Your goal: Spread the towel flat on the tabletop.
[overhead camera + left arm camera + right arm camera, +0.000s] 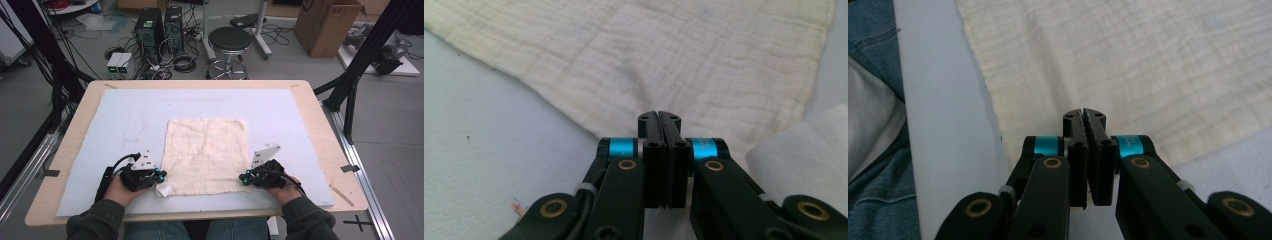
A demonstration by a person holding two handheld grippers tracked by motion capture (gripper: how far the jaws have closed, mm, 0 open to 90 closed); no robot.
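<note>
Wooden worktop (320, 130) fills the middle of the high view, and most of it is covered by a pale blue mat (125, 120). On that mat, just below the centre of the frame, lies your cream cloth (207, 152), spread flat and nearly square, with its lower left corner folded over so a small white flap shows.

Your left gripper (161, 175) sits at the lower left of the cloth, right at the folded corner, with your hand behind it at the bottom of the frame. In the left gripper view its fingers (650, 150) are pressed together, with the cloth's edge under and ahead of the tips; whether any fabric is pinched between them you cannot tell from here.

Your right gripper (244, 177) rests at the lower right edge of the cloth. In the right gripper view its fingers (1103, 155) are likewise closed, tips over the cream weave near its border, with the mat's edge and your jeans at the left of that frame.
</note>
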